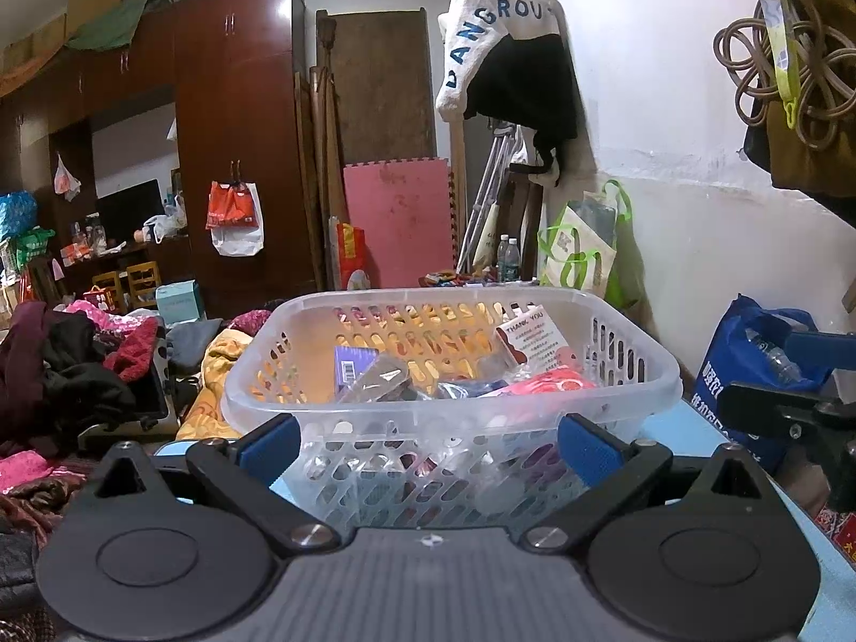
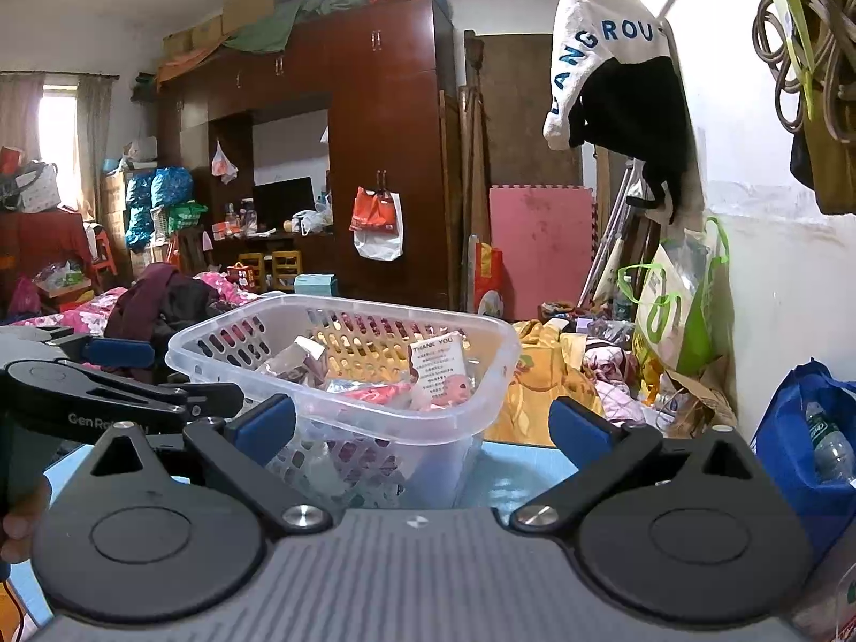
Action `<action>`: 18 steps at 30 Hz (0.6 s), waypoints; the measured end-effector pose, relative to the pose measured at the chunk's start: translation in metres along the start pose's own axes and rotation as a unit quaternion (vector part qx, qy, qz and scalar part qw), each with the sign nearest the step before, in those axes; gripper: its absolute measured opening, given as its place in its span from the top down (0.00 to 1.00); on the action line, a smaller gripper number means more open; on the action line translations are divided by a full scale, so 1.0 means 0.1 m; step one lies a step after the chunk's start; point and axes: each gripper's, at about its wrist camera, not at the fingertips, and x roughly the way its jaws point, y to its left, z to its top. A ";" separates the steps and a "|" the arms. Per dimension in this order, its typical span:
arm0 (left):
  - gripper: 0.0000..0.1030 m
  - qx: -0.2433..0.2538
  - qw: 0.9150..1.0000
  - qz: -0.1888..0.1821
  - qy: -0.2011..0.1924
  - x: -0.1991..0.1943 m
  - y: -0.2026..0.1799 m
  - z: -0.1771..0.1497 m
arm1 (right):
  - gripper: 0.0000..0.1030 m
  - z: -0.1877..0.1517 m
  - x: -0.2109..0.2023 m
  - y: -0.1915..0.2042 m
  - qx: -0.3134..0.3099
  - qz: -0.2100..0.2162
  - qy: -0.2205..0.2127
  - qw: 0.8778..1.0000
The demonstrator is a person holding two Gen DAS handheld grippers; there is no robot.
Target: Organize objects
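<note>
A clear plastic basket (image 1: 374,417) with slotted walls stands on a light blue table (image 1: 679,428). It holds several small packets, a purple box (image 1: 353,366) and a "THANK YOU" card (image 1: 535,339). My left gripper (image 1: 428,446) is open and empty, just in front of the basket's near wall. In the right wrist view the basket (image 2: 471,401) is ahead and to the left, with the card (image 2: 438,366) inside. My right gripper (image 2: 422,425) is open and empty, near the basket's right corner. The left gripper (image 2: 112,356) shows at the left edge there.
A blue bag (image 2: 802,444) with a water bottle stands right of the table by the white wall. A bed with a yellow quilt (image 2: 540,390) and piled clothes (image 1: 80,369) lies behind the basket. A dark wardrobe (image 1: 235,134) and a pink foam mat (image 1: 398,219) stand further back.
</note>
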 end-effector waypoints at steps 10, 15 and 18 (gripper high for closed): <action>0.00 0.001 1.000 0.003 0.004 0.03 -0.03 0.00 | 0.00 -0.02 0.00 -0.02 -0.001 0.001 0.001 1.000; 0.00 0.001 1.000 0.002 0.004 0.03 -0.03 -0.01 | 0.00 -0.02 0.00 -0.02 0.000 0.002 0.001 1.000; 0.00 0.001 1.000 0.001 0.005 0.03 -0.02 -0.01 | 0.00 -0.02 0.00 -0.02 0.000 0.001 0.001 1.000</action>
